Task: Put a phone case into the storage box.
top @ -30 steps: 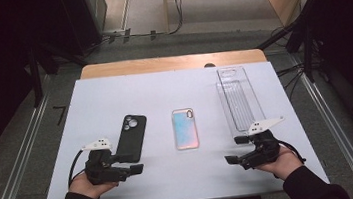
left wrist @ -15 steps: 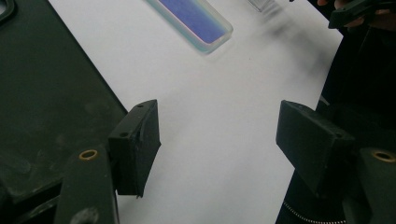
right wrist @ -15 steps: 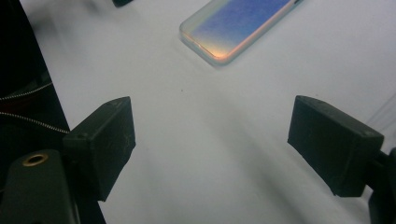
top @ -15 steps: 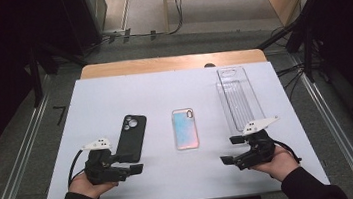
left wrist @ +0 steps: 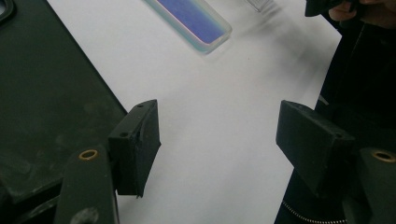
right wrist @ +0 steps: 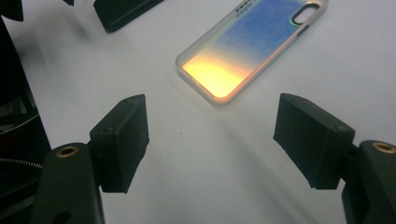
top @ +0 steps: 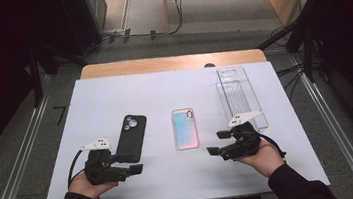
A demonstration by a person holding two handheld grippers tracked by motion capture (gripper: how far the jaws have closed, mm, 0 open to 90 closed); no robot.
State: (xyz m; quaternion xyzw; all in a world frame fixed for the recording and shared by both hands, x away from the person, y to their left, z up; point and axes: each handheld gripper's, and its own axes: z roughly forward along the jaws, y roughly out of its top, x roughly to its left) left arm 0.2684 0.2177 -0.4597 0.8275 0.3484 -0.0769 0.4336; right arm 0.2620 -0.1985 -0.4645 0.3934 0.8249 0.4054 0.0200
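A black phone (top: 131,137) lies camera-side up on the white table top, left of centre. An iridescent phone case (top: 186,127) lies in the middle and a clear plastic tray (top: 240,94) at the right. My left gripper (top: 130,164) rests near the front, open, just below the black phone (left wrist: 42,93), over bare table (left wrist: 219,135). My right gripper (top: 215,143) points left, a little right of the case. Its jaws have just been closing but stand open (right wrist: 210,135) with nothing between them. The case (right wrist: 247,46) lies ahead of them.
The white table top (top: 163,91) ends in a wooden strip (top: 170,62) at the back. Metal rails run along the floor on both sides. Cables lie on the floor behind the table. The person's right hand with its gripper (left wrist: 322,5) shows far off in the left gripper view.
My right gripper has slid left toward the iridescent case, and its jaws have narrowed a little. The left gripper has stayed where it was.
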